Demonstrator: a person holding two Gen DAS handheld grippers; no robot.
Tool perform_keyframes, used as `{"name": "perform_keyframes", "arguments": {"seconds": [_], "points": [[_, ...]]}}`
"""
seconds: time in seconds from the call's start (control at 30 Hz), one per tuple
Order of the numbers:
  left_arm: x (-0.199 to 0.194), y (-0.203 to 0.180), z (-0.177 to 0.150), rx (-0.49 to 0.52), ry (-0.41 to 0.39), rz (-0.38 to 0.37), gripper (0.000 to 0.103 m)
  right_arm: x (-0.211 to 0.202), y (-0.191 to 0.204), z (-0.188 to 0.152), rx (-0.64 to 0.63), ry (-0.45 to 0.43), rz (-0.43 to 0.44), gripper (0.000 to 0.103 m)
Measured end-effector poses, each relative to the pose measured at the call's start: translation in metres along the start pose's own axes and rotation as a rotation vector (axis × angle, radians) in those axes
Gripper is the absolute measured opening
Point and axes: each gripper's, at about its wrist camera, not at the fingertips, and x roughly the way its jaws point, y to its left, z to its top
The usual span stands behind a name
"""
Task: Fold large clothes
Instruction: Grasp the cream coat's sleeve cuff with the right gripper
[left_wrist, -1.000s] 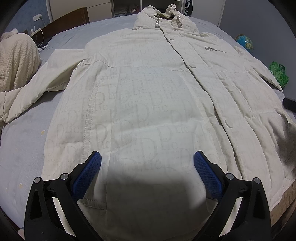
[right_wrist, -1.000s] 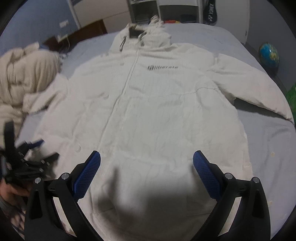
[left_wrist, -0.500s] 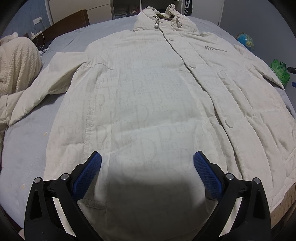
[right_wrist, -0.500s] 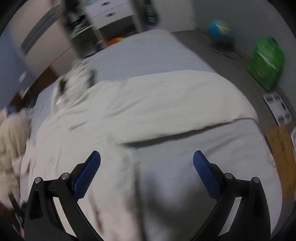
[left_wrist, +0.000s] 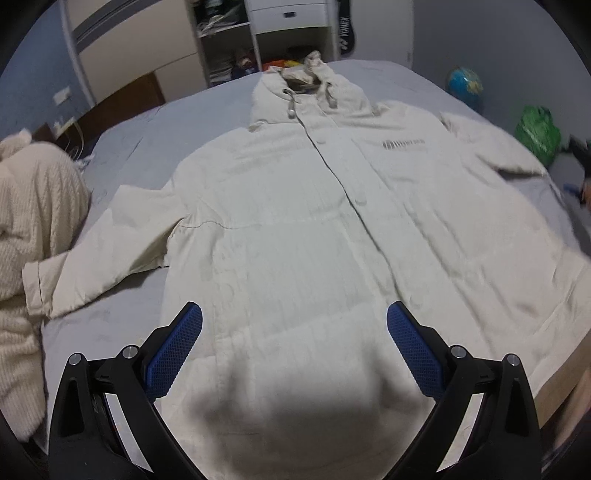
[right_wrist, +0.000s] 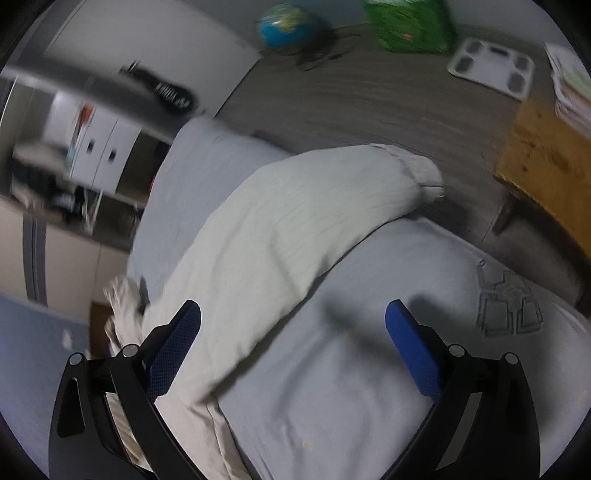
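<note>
— Both grippers first: how are they set?

— Seen from the left wrist, the left gripper is spread wide, nothing held between its blue pads, and it is poised above the hem of the coat. The coat is laid flat, front up, on the bed, its hood toward 12 o'clock and one sleeve stretched toward 9 o'clock, where a knitted blanket is heaped.

— And from the right wrist?

— The right gripper is likewise spread and empty. The other sleeve is seen running up toward its cuff at 1 o'clock, which overhangs the edge of the mattress. A floor with a globe and a scale is visible beyond, though blurred.

— How should the coat be expected to handle?

— It is judged soft, padded and bulky, so sagging is likely when lifted. A grasp at the cuff is suggested, where the fabric is thin enough to be pinched.
</note>
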Motion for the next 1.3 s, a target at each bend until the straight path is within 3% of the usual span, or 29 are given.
{"name": "perform_keyframes", "arguments": {"seconds": [0.23, 0.5, 0.7, 0.87, 0.97, 1.07, 1.3], "points": [[-0.012, -0.035, 0.02, -0.104, 0.023, -0.064, 0.096, 0.023, -0.023, 0.029, 0.122, -0.011, 0.063, 0.095], [-0.018, -0.092, 0.031, 0.012, 0.053, -0.095, 0.096, 0.054, -0.056, 0.062, 0.274, 0.003, 0.11, 0.09], [-0.011, -0.113, 0.038, 0.083, 0.08, -0.078, 0.096, 0.08, -0.097, 0.081, 0.416, 0.005, 0.128, 0.067], [-0.002, -0.117, 0.042, 0.078, 0.107, -0.074, 0.096, 0.094, -0.123, 0.079, 0.524, -0.003, 0.178, 0.034], [0.001, -0.12, 0.044, 0.078, 0.117, -0.08, 0.096, 0.093, -0.124, 0.079, 0.533, -0.034, 0.2, 0.02], [0.002, -0.123, 0.047, 0.095, 0.114, -0.084, 0.096, 0.086, -0.116, 0.08, 0.512, -0.07, 0.232, 0.011], [-0.005, -0.116, 0.049, 0.068, 0.09, -0.099, 0.096, 0.059, -0.072, 0.081, 0.423, -0.117, 0.331, 0.006]]}}
